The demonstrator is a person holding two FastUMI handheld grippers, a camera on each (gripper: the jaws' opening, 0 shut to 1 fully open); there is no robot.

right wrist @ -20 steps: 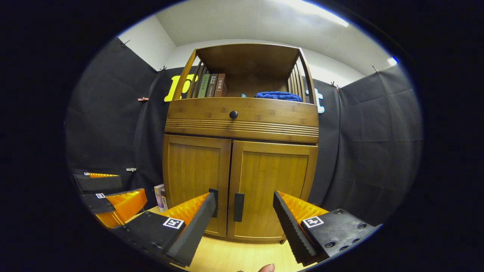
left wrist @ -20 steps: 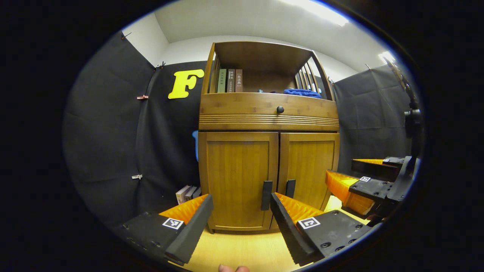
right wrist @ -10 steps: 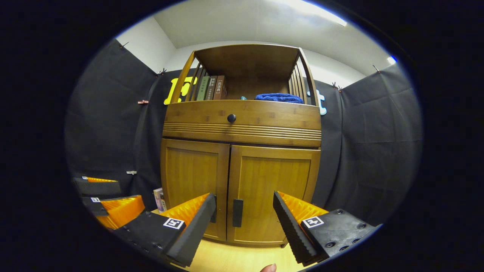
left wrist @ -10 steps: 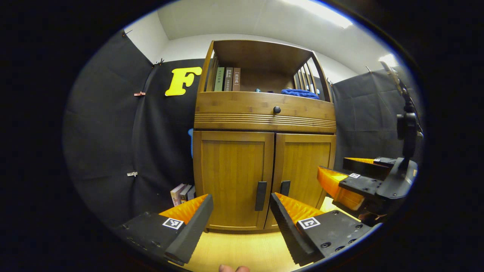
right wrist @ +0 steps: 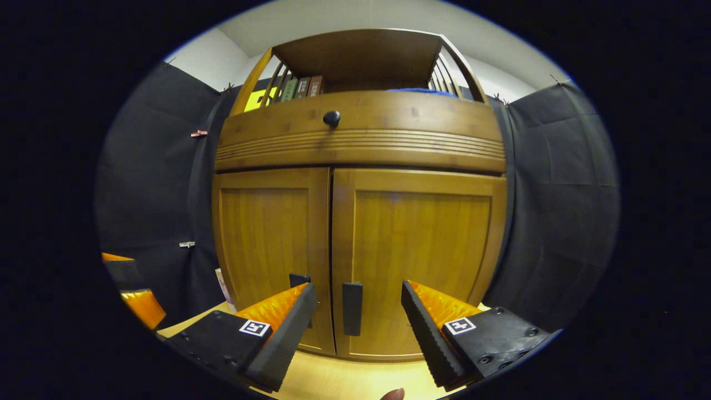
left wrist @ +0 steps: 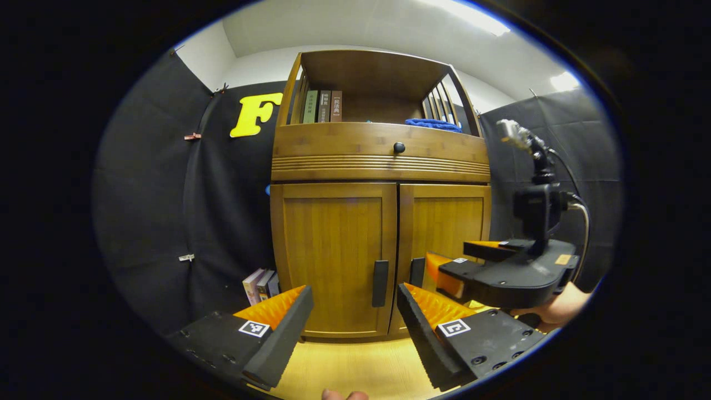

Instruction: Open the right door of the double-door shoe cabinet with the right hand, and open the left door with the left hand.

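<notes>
Now, in the left gripper view, my left gripper (left wrist: 354,311) is wide open and holds nothing. It hangs in front of the cabinet (left wrist: 380,161), apart from it. Both doors are shut. The left door (left wrist: 333,258) has a dark handle (left wrist: 380,283) that shows between my fingers. My right gripper (left wrist: 469,266) is off to the side, near the right door (left wrist: 444,225).

In the right gripper view, my right gripper (right wrist: 358,316) is wide open too. The right door's handle (right wrist: 352,308) sits between its fingers, not touched. The right door (right wrist: 422,250) is close ahead. Books (right wrist: 300,88) stand on the top shelf.
</notes>
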